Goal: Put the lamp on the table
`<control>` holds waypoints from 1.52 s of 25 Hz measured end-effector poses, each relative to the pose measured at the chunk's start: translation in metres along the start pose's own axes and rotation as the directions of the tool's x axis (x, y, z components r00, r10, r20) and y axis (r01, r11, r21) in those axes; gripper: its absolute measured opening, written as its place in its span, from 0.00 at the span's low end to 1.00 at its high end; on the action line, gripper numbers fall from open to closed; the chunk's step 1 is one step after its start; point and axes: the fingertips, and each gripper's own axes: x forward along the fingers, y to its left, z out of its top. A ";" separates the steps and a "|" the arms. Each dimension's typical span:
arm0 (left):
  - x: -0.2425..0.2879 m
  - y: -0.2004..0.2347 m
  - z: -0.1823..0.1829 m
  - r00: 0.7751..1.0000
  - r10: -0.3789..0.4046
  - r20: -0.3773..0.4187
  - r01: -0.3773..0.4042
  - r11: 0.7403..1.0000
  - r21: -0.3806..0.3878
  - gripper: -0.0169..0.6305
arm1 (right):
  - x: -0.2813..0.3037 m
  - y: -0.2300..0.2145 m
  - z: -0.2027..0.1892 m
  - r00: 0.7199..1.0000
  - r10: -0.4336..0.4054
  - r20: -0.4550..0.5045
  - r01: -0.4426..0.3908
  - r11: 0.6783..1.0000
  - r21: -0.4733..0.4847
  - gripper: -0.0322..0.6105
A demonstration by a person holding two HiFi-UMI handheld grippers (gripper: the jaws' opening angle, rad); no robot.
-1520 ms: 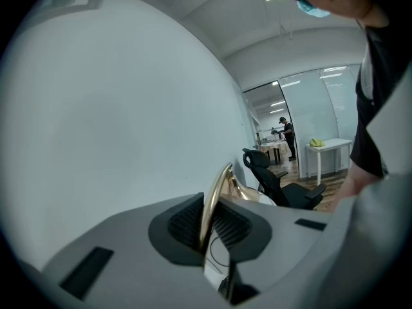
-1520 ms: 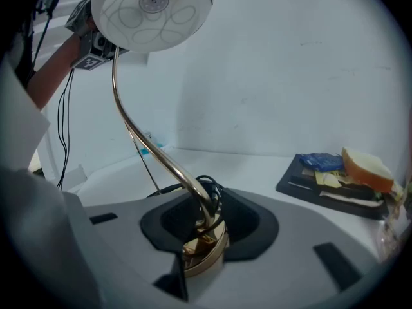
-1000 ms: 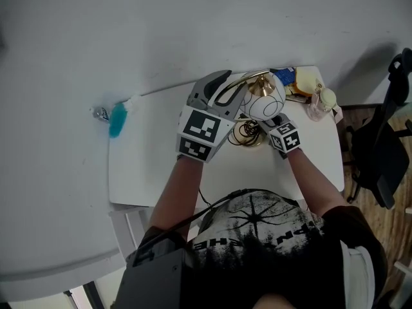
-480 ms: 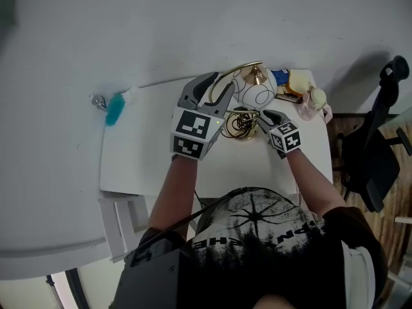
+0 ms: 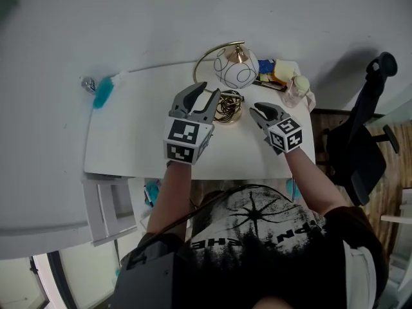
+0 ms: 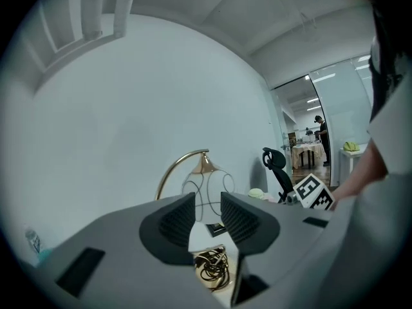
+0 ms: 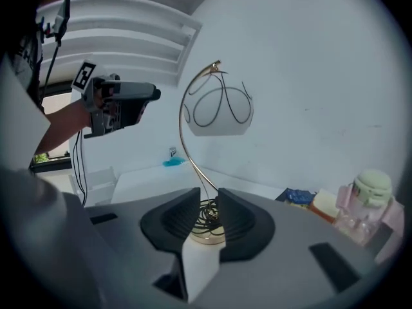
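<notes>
This is looking like an open office: a swivel chair is standing beside the white table, and a glass wall is showing a hall where a person is standing by far tables under strip lights.

Lamp on table, far edge

Lamp base partly hidden behind right tool. Small items at desk corner too small to identify.
</notes>
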 end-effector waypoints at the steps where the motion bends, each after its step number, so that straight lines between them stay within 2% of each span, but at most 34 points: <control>1: -0.004 -0.008 -0.004 1.000 -0.002 0.002 0.002 1.000 -0.010 0.21 | -0.009 0.004 0.002 1.000 0.007 0.006 -0.007 1.000 -0.010 0.19; 3: -0.012 -0.027 -0.012 1.000 -0.012 0.012 0.012 1.000 -0.022 0.14 | -0.025 0.011 0.005 1.000 0.020 0.015 -0.020 1.000 -0.024 0.15; 6: -0.022 -0.056 -0.024 0.999 -0.029 0.017 0.030 0.999 -0.044 0.08 | -0.047 0.021 0.005 0.999 0.039 0.024 -0.038 0.999 -0.021 0.11; 13: -0.036 -0.121 -0.060 0.997 -0.074 -0.032 0.070 0.992 -0.106 0.05 | -0.100 0.044 0.008 0.995 0.088 0.048 -0.087 0.996 -0.035 0.08; 18: -0.040 -0.154 -0.065 0.995 -0.097 -0.033 0.092 0.989 -0.118 0.05 | -0.132 0.052 0.012 0.993 0.094 0.070 -0.091 0.995 -0.051 0.08; 28: -0.032 -0.194 -0.065 0.991 -0.126 -0.043 0.120 0.987 -0.111 0.05 | -0.169 0.043 0.008 0.994 0.069 0.086 -0.064 0.996 -0.062 0.08; 38: -0.023 -0.206 -0.065 0.989 -0.137 -0.056 0.131 0.987 -0.096 0.05 | -0.178 0.042 0.007 0.993 0.086 0.086 -0.078 0.993 -0.085 0.08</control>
